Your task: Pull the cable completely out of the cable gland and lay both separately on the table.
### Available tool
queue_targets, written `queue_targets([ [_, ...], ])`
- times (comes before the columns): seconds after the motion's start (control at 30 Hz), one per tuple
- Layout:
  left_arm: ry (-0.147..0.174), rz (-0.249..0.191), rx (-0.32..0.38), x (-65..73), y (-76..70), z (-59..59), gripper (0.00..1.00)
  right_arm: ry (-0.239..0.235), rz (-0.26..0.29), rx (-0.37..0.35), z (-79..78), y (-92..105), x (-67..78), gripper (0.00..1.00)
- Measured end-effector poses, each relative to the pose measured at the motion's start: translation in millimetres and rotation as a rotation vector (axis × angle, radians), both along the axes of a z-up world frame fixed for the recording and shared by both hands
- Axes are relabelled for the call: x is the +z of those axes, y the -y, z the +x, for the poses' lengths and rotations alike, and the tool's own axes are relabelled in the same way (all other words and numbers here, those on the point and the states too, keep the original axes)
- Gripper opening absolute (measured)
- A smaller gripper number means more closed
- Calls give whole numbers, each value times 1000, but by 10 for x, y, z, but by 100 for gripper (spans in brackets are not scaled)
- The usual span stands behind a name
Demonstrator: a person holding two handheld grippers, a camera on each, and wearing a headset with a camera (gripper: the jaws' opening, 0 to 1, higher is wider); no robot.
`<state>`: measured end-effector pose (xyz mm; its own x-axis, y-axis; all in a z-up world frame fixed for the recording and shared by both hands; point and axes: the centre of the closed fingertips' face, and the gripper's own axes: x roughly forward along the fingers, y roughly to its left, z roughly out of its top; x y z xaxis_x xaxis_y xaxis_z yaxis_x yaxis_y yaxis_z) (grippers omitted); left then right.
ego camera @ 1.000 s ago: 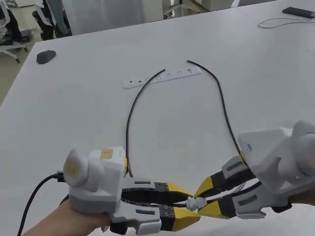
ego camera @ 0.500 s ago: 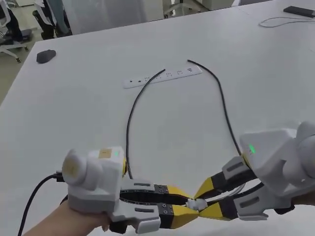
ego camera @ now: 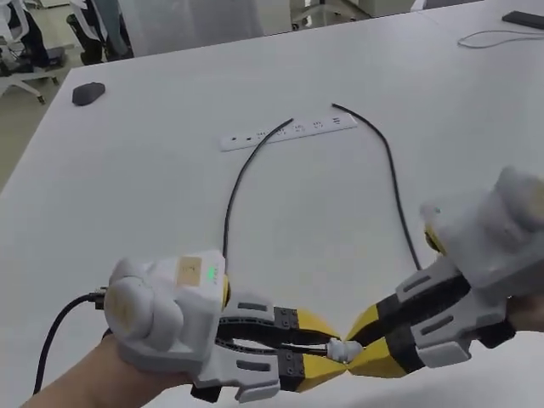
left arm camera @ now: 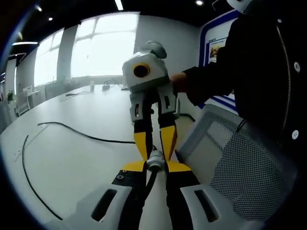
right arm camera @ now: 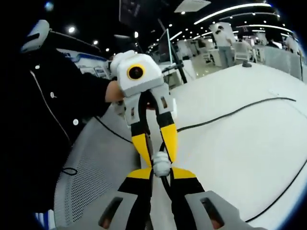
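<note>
White table [ego camera: 153, 195], mostly bare. The black cable [ego camera: 234, 191] lies on it in a tall arch. Both free ends are up by the strip, and both runs come back down toward the near edge and pass behind the grippers.

The left gripper [ego camera: 330, 354] comes in from lower left and the right gripper [ego camera: 360, 348] from lower right, tips nose to nose above the near edge. Both pairs of jaws are closed in on the gland [ego camera: 344, 350]. It looks like one end each, but I can't tell whether either pair pinches the cable beside it instead. In both gripper views the cable runs from the gland down between that view's own jaws, so it's still threaded through and nothing is laid down yet.

Power strip [ego camera: 285, 133] is at mid table with one cable end lying across it and the other just beside it. Mouse [ego camera: 87, 92] is far left, well apart.

The gland is small, white and held off the table. Judged hard plastic, light and smooth, so it could twist or slip in the pads. Best to grip its wider body squarely.

The cable is judged thin, limp and light, with some drag likely where the gland's seal squeezes it. Take hold right beside the gland, since further out it would just bend. The run left to draw through looks long, so it will likely need several regrips. Main risk is the gland popping out of the jaws under the pull.
</note>
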<state>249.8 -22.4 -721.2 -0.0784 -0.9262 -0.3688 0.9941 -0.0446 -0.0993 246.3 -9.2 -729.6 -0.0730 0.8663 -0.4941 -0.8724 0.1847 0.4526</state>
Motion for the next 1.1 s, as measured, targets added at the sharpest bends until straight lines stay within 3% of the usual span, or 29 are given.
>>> queue_targets([
  [0.03, 9, -2, -2, 5, 3, 3, 15, -35, 14, -12, 1, 5, 11, 9],
  [0.17, 41, -12, -11, 45, 7, 24, 15, -69, 61, -27, 23, 12, 45, 9],
  [0.2, 61, -9, -18, 47, 1, 33, 15, -122, 77, -40, 0, 1, 69, 9],
  [0.27, 70, -8, -23, 51, -1, 32, 15, -133, 103, -52, 44, 5, 86, 9],
  [0.3, 76, -7, -22, 53, 1, 35, 15, -162, 119, -70, 52, 1, 113, 9],
  [0.4, 85, -12, -23, 75, 4, 40, 15, -168, 121, -72, 52, 0, 124, 8],
  [0.47, 78, -16, -19, 84, 1, 48, 15, -143, 119, -63, 45, -9, 145, 8],
  [0.57, 37, -29, -1, 102, -8, 77, 15, -52, 119, -36, 62, -16, 177, 7],
  [0.6, 6, -38, 11, 117, -10, 89, 15, -13, 119, -24, 67, -15, 197, 7],
  [0.7, -55, -55, 22, 150, -10, 103, 15, 130, 110, 33, 58, -11, 240, 7],
  [0.8, -89, -55, 32, 145, -5, 113, 15, 298, 51, 97, 41, -14, 243, 7],
  [0.87, -109, -51, 38, 136, -2, 113, 15, 335, 27, 98, 43, -4, 224, 7],
  [0.9, -149, -46, 53, 126, 0, 113, 15, 359, 25, 104, 47, -5, 220, 7],
  [0.97, -179, -39, 73, 107, 3, 131, 15, 402, 6, 106, 59, 3, 202, 7],
  [1.0, -231, -26, 100, 95, 5, 134, 15, 422, -2, 110, 62, 4, 195, 7],
  [1.03, -253, -21, 111, 90, 8, 143, 15, 448, -18, 117, 73, 13, 173, 7],
  [1.1, -250, -23, 115, 80, 9, 173, 15, 505, -44, 126, 98, 15, 157, 7],
])
